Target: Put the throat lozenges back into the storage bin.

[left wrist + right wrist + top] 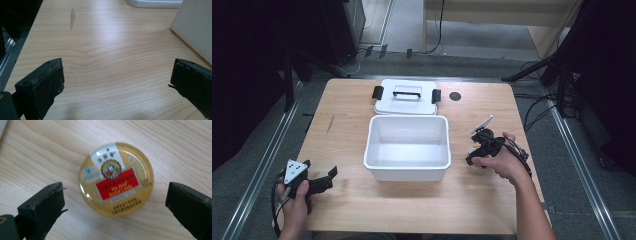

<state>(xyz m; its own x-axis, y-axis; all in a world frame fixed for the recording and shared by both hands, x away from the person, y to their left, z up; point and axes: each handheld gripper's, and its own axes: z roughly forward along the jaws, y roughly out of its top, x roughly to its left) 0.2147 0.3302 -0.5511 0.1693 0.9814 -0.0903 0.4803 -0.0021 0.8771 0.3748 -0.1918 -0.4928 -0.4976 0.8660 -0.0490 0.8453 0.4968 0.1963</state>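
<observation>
Round tin, gold rim with a red label, lies flat on the bench, right of the white tub and well apart from it. In the high view the right hand and tool cover it.

Right tool hangs over the tin with jaws wide, one on each side, neither touching. The tin sits slightly ahead of the jaw line, not fully between the pads.

Left tool is low at the near-left bench corner, jaws wide, nothing between them, bare wood under it. Tub wall is off to its right.

Tub is open and looks empty; its lid with a black handle lies flat behind it, just beside the back rim.

Risks, as I judge them:
- The tin is low and smooth-sided. If the jaws close too high, they ride over the rim and it pops out or skids across the wood.
- Closing before the tin is centred means one pad hits first and shoves it sideways.
- Coming down too far drives the jaw tips into the bench.
- A shallow edge grip could let it tilt and drop during the carry to the tub.
</observation>
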